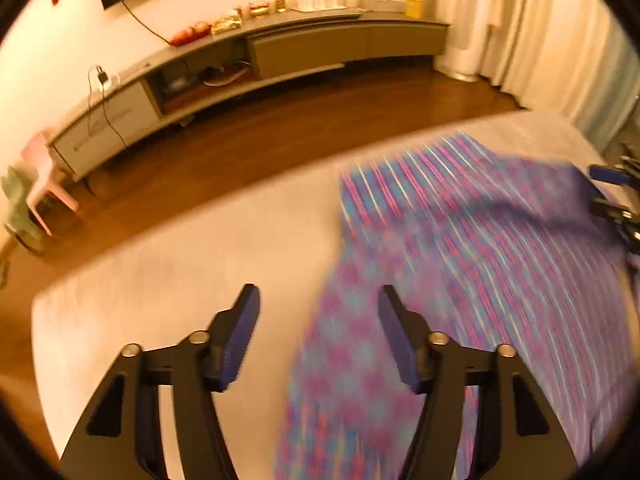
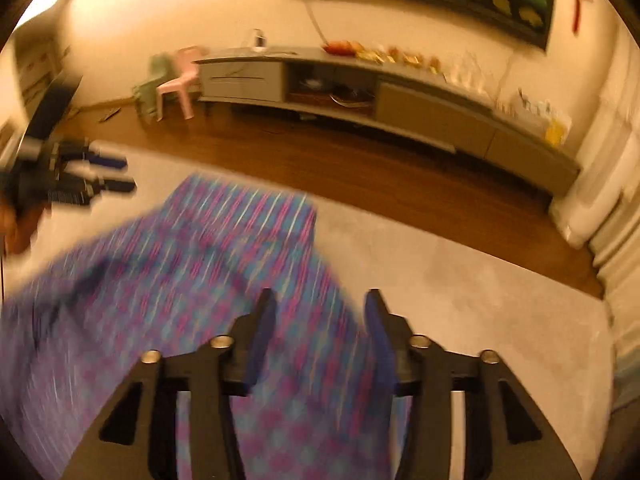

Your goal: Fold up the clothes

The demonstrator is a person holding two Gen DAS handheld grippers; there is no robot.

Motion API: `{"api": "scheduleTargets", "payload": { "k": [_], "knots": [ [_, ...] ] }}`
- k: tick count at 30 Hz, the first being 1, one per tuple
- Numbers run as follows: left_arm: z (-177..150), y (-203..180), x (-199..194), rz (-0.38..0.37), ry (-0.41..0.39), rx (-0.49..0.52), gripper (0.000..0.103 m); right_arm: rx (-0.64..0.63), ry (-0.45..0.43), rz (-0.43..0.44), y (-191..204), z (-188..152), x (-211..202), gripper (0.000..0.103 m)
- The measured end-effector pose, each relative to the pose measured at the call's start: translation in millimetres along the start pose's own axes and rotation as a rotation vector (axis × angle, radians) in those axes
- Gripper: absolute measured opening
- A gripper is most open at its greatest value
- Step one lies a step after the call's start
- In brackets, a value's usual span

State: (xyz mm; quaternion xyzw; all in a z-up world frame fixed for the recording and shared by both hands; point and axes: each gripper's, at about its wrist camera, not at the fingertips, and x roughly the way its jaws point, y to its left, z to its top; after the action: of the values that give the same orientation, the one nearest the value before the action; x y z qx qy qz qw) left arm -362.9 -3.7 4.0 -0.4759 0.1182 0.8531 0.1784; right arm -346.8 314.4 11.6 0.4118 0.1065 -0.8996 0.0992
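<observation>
A purple, pink and blue checked garment [image 1: 460,248] lies spread on a pale grey surface [image 1: 180,264], blurred by motion. My left gripper [image 1: 318,300] is open above the garment's left edge, with nothing between its fingers. My right gripper [image 2: 320,304] is open above the garment's [image 2: 192,264] right part, its jaws empty. The right gripper also shows at the right edge of the left wrist view [image 1: 616,196]. The left gripper shows at the left edge of the right wrist view [image 2: 92,176].
The grey surface [image 2: 460,296] ends at a far edge, with brown wooden floor [image 1: 280,128] beyond. A long grey TV cabinet [image 1: 304,44] with jars and snacks stands against the wall. A pink child's chair [image 2: 178,84] stands beside it. White curtains [image 1: 552,32] hang at right.
</observation>
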Motion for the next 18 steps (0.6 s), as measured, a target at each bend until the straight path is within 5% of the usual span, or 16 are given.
{"api": "scheduleTargets", "payload": {
  "k": [4, 7, 12, 17, 18],
  "knots": [
    [-78, 22, -28, -0.065, 0.07, -0.092, 0.067, -0.027, 0.137, -0.019, -18, -62, -6, 0.054],
    [-131, 30, -45, -0.054, 0.081, -0.162, 0.067, 0.085, 0.255, -0.137, -73, -95, 18, 0.054],
    [-178, 42, -62, -0.127, 0.047, -0.32, 0.067, 0.344, 0.172, -0.312, -131, -127, -12, 0.053],
    [-195, 30, -65, -0.221, 0.072, -0.332, 0.067, 0.254, 0.086, -0.164, -55, -120, -70, 0.053],
    [-194, 25, -65, -0.189, 0.07, -0.305, 0.06, 0.224, 0.066, -0.097, -33, -118, -80, 0.053]
  ]
}}
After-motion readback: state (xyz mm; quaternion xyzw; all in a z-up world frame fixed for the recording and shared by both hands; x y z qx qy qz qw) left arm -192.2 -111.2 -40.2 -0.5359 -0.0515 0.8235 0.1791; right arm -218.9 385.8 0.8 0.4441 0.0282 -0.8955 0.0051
